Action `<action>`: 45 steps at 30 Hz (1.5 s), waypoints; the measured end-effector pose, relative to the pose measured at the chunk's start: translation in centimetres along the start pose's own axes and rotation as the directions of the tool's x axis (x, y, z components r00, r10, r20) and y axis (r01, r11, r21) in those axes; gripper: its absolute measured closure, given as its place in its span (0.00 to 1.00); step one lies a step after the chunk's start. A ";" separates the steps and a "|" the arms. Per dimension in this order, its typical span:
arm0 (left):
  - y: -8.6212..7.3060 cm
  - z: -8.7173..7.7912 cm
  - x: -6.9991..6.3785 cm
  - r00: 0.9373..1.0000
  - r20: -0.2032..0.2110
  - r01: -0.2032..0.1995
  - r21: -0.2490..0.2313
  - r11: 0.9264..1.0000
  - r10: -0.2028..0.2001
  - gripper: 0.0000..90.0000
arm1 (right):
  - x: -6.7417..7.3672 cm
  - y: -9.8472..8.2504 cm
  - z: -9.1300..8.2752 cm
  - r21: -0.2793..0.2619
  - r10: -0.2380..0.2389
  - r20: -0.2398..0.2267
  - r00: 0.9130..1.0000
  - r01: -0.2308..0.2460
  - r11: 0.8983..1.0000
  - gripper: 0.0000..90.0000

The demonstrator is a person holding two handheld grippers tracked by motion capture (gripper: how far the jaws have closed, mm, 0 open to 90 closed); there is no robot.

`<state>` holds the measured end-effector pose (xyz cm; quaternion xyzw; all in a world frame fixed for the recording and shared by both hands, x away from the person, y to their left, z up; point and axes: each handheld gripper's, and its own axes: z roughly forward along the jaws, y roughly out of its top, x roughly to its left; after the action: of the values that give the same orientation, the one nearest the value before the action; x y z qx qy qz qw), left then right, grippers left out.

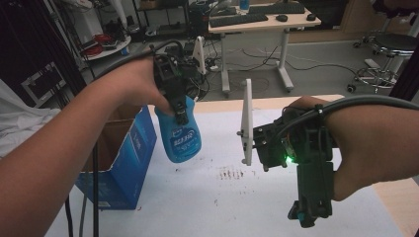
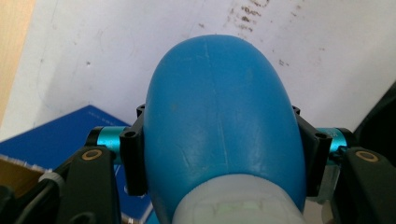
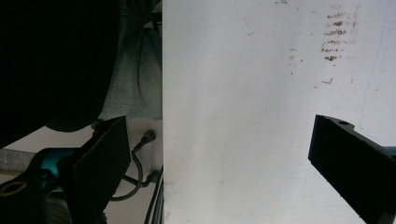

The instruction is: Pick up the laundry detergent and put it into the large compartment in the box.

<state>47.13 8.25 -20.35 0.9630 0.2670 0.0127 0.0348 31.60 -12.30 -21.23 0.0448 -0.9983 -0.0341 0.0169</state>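
A blue plastic bottle [image 1: 180,140] with a printed label hangs in the air above the white table sheet [image 1: 222,202]. My left gripper [image 1: 181,114] is shut on its upper part and holds it bottom down, just right of the open box. In the left gripper view the bottle's rounded blue body [image 2: 219,112] bulges between the two black jaws of my left gripper [image 2: 219,156]. My right gripper [image 1: 309,215] points down near the table's front right. Its jaws stand wide open over the bare sheet, with nothing between them in the right gripper view [image 3: 219,144].
An open blue cardboard box [image 1: 123,163] stands at the table's left, close beside the bottle; its blue side [image 2: 51,140] lies below the left jaw. Brown stains [image 1: 231,173] mark the sheet's middle. A desk with keyboards [image 1: 257,19] and a stool [image 1: 390,47] stand far behind.
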 end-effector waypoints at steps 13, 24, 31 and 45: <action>-2.8 -5.3 -0.1 0.998 0.004 0.059 0.008 0.998 -0.059 0.41 | 0.0 0.3 -0.2 -0.004 -0.030 0.004 1.000 0.030 1.000 0.06; -6.0 -9.5 0.7 0.993 0.031 0.117 -0.006 0.993 -0.117 0.41 | 0.2 0.4 -0.2 -0.003 -0.019 0.006 1.000 0.019 1.000 0.06; -8.6 -11.0 1.7 0.971 0.019 0.239 -0.009 0.971 -0.239 0.41 | 0.5 0.5 -0.3 0.019 0.005 0.003 1.000 -0.005 1.000 0.06; -12.7 -11.4 4.7 0.945 -0.024 0.326 -0.006 0.945 -0.326 0.41 | 0.3 0.9 -0.1 0.002 -0.020 0.002 1.000 0.020 1.000 0.06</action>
<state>44.18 22.19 -9.86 0.9053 0.4229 0.0187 0.0342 31.22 -11.43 -21.09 0.0546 -0.9978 -0.0334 0.0154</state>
